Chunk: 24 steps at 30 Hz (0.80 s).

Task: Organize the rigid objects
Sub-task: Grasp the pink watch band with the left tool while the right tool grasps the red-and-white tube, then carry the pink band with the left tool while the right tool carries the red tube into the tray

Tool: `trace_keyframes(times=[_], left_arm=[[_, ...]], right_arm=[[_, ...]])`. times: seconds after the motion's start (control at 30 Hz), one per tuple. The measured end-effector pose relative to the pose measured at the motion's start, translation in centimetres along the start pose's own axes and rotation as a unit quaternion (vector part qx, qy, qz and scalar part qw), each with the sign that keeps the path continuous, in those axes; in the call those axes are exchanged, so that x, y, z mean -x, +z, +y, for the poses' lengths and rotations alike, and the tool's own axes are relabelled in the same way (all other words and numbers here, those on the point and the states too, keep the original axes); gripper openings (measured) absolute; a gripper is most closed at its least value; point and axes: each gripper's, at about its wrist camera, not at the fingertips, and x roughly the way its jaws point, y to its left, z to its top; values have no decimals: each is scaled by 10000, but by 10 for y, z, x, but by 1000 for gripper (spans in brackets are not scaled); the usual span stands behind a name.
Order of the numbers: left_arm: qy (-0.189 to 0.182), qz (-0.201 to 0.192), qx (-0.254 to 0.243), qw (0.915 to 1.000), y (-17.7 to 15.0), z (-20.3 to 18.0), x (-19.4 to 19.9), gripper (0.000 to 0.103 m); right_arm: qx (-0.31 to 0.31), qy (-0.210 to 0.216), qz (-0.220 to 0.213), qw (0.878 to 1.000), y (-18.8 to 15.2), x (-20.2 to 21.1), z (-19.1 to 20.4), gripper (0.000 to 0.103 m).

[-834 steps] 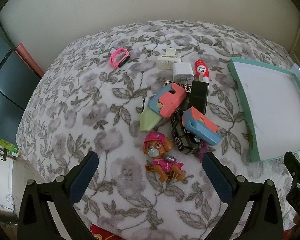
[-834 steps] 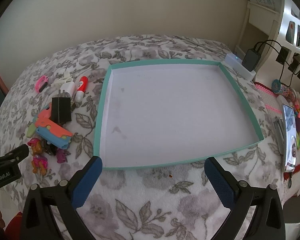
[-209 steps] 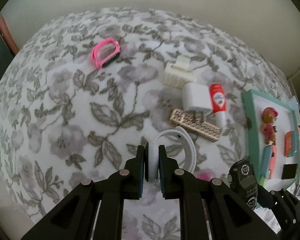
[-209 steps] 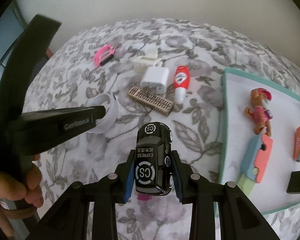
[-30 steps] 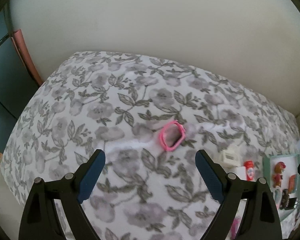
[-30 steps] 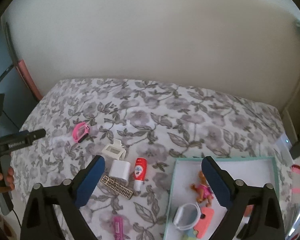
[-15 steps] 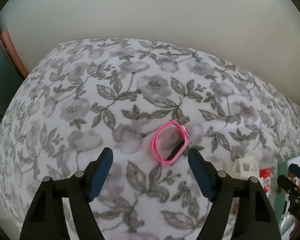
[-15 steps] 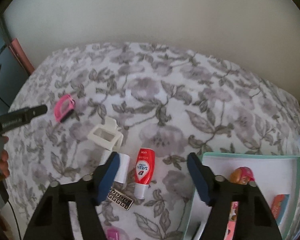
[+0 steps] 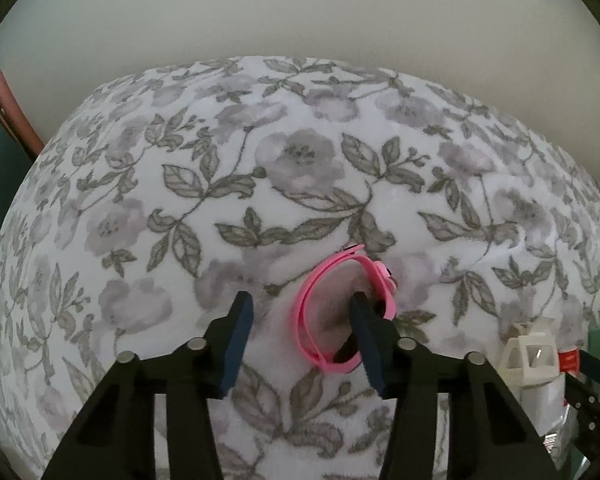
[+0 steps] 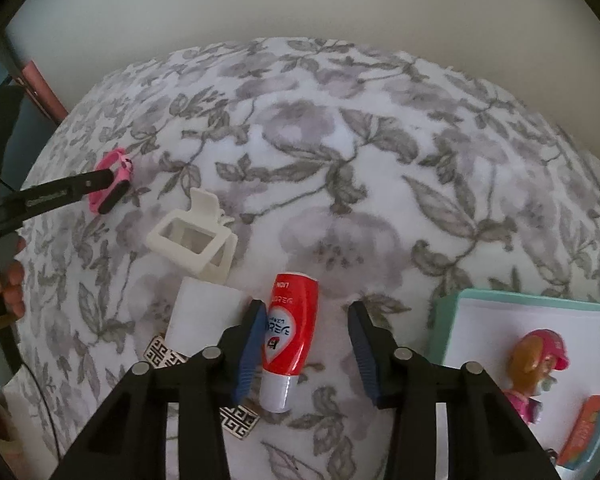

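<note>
Left gripper [image 9: 300, 316]: black frame, blue pads, jaws closing, part open. Its right finger stands inside the pink band [image 9: 340, 312], a glossy oval loop lying on the blanket [image 9: 180, 200]; the loop's left side lies between the jaws, no pad pressing it.

Right gripper [image 10: 305, 320]: same build, jaws closing. The red tube [image 10: 286, 328], smooth plastic with a white cap, lies between them, against the left pad, clear of the right.

Right view only: white clip [image 10: 192, 240], white block [image 10: 204, 314], patterned strip [image 10: 160, 354], teal tray [image 10: 448, 320] holding a dog figure [image 10: 536, 364], and a hand [image 10: 4, 284].

Blanket: plush, grey floral print.
</note>
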Motion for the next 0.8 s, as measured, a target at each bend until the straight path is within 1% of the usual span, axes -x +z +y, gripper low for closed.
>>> trace_keyframes(times=[0.13, 0.2, 0.33, 0.43, 0.57, 0.7, 0.8], left_arm=[[45, 46, -49, 10000, 1, -2, -10, 40], [53, 18, -71, 10000, 0, -3, -11, 38], [46, 3, -168, 9998, -2, -7, -8, 23], [209, 7, -396, 9990, -7, -15, -5, 16], [229, 33, -422, 9988, -13, -14, 3, 12], [132, 72, -342, 9993, -20, -12, 12, 11], [146, 89, -354, 9992, -27, -13, 21, 11]], right_arm=[[57, -6, 20, 10000, -2, -5, 2, 37], [73, 14, 5, 10000, -2, -5, 2, 32], [88, 12, 8, 10000, -3, -4, 2, 29], [102, 7, 19, 9999, -7, -2, 3, 28], [131, -38, 38, 9999, -16, 1, 5, 28], [131, -33, 64, 9999, -27, 7, 8, 27], [70, 19, 80, 9999, -35, 12, 8, 27]])
